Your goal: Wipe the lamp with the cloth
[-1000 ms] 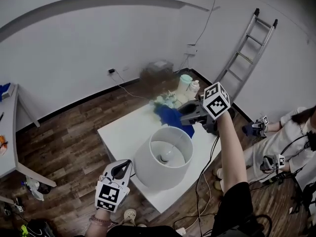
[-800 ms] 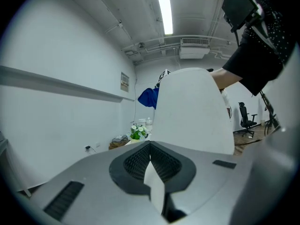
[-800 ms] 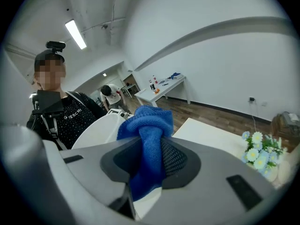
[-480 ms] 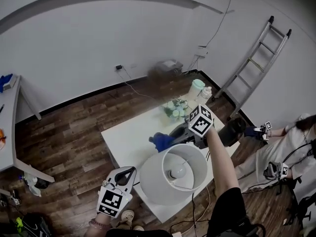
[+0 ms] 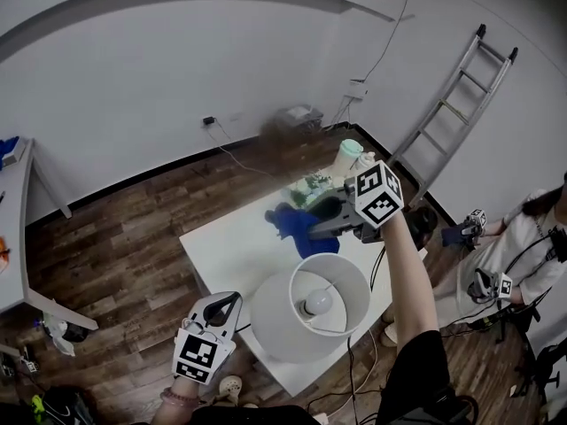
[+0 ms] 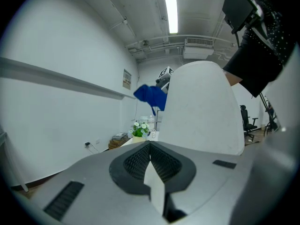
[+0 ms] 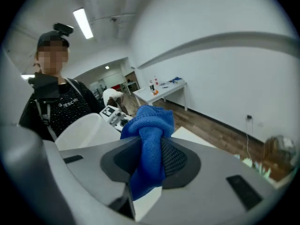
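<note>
White lamp [image 5: 306, 312] at the white table's [image 5: 226, 242] near edge, left gripper [image 5: 232, 299] just beside its shade, jaws pressed together and empty, right gripper [image 5: 312, 227] clamped on bunched blue cloth [image 5: 292, 222] beyond the shade, over the table's far side

Bright and even in the head view, with washed, greyish colours. Lit from above by a strip light [image 6: 171, 8], blown out to plain white in both gripper views. Only faint, soft shading inside the lamp [image 5: 275, 326]. Heavily bent at the edges, black in the gripper views' corners. Slightly soft close to the lens.
</note>
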`<move>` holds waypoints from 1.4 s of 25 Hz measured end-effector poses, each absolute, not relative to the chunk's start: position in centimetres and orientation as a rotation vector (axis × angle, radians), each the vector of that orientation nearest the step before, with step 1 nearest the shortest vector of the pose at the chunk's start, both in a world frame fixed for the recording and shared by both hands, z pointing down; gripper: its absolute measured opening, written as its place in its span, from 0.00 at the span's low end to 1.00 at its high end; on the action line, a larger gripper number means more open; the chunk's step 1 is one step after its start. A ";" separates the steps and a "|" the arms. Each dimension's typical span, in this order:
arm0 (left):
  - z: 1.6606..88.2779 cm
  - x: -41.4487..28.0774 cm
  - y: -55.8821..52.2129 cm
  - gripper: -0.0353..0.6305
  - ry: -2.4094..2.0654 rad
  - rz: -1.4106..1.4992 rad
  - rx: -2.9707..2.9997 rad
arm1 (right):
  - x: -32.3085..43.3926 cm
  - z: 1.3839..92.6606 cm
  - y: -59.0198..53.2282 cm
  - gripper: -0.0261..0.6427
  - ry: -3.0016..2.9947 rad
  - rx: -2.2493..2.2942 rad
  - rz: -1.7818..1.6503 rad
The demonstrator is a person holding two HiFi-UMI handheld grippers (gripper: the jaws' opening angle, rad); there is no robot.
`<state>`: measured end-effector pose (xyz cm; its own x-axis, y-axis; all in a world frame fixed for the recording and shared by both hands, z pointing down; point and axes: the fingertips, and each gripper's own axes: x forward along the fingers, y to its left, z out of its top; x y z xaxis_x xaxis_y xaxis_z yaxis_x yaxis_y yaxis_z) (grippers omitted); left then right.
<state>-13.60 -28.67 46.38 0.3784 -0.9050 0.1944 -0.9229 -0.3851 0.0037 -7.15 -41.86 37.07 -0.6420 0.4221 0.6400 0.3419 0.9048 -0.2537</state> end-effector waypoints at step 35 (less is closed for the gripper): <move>45.8 -16.1 -26.8 0.06 -1.738 0.175 2.493 | -12.5 35.8 -37.4 0.21 -1.896 -0.526 -0.621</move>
